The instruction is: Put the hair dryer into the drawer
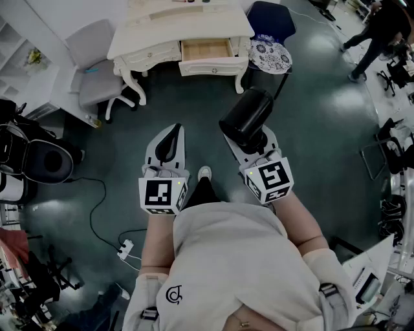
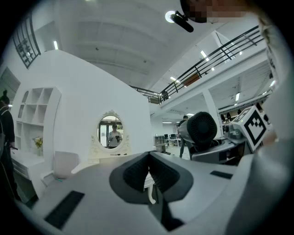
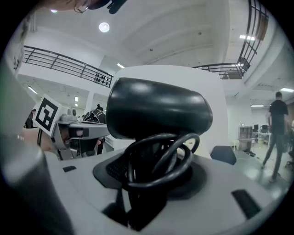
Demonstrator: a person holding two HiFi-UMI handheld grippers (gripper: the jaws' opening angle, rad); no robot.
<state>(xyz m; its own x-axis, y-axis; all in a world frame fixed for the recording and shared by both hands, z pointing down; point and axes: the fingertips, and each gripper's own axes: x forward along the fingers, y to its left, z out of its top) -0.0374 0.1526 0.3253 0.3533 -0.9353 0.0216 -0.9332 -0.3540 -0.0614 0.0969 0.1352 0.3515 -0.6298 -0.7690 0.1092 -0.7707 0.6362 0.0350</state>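
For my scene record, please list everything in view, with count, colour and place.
hair dryer: 1, black, in the right gripper
dressing table: 1, white, ahead
drawer: 1, white front, open, in the dressing table
grey chair: 1, grey, left of the table
blue chair: 1, dark blue, right of the table
power strip: 1, white, floor at left
left gripper: 1, grey, jaws together, empty
right gripper: 1, grey, closed on the hair dryer
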